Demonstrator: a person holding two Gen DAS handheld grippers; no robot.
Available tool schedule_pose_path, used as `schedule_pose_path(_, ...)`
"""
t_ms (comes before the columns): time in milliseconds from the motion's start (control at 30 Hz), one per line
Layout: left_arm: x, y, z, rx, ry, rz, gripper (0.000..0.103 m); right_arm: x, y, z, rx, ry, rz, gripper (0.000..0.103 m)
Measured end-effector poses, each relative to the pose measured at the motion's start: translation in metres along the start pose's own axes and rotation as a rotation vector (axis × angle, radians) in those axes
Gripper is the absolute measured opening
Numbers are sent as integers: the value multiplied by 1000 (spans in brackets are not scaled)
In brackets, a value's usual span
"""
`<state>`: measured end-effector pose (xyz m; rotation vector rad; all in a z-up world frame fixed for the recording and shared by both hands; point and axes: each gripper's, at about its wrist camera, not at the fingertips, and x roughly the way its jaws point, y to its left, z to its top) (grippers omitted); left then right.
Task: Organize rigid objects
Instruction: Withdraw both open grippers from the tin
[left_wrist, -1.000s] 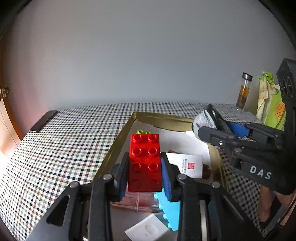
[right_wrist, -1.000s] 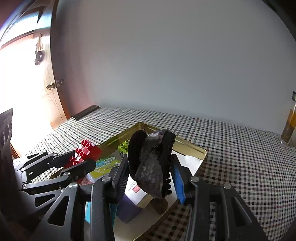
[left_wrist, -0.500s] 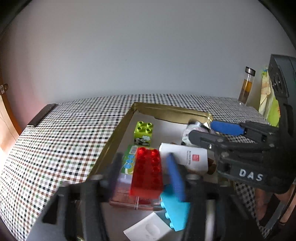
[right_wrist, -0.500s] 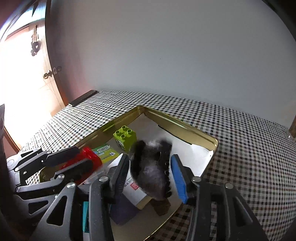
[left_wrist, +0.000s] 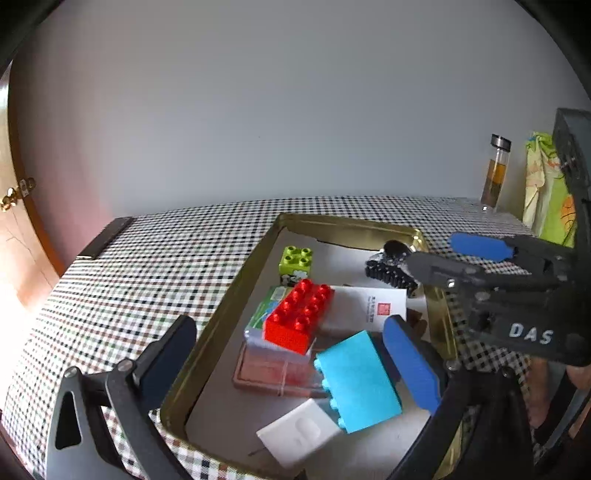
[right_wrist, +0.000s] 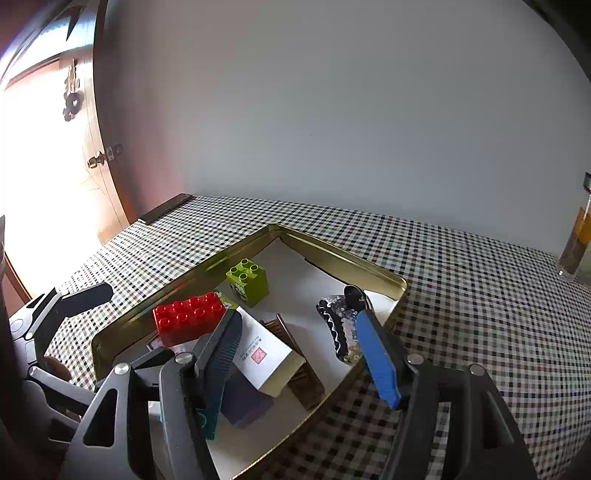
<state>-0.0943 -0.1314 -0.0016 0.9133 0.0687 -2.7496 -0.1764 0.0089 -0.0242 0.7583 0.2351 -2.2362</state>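
Observation:
A gold tin tray (left_wrist: 221, 317) sits on the checked tablecloth. A red brick (left_wrist: 299, 317) lies loose on a clear box (left_wrist: 273, 358) inside it. My left gripper (left_wrist: 291, 354) hovers over the tray's near end, its jaws opening wide and touching nothing. A black sequinned hair clip (right_wrist: 340, 325) lies on the tray floor by the right rim. My right gripper (right_wrist: 299, 350) is just above it, jaws opening, and the blue pad (right_wrist: 376, 358) is clear of the clip. In the left wrist view the right gripper (left_wrist: 443, 254) reaches in from the right.
The tray also holds a green brick (left_wrist: 295, 258), a white box with a red logo (left_wrist: 369, 310), a cyan brick (left_wrist: 358, 380) and a white flat piece (left_wrist: 299, 435). A bottle of amber liquid (left_wrist: 496, 173) and a colourful bag (left_wrist: 546, 192) stand at the far right. A door is at the left.
The left jaws spread and let go of the red brick, which dropped onto the clear box. The right jaws widened and the hair clip fell into the tray.

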Motion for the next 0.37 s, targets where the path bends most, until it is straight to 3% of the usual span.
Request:
schedule_pose_path(133,-8,-3,-3,28,-24,42,102,-7,4,0,-6,-13,-4,67)
schedule_pose_path(367,-17,0,-3,29,-39,29,102,-16,6,-1,-5,-27,-2,67)
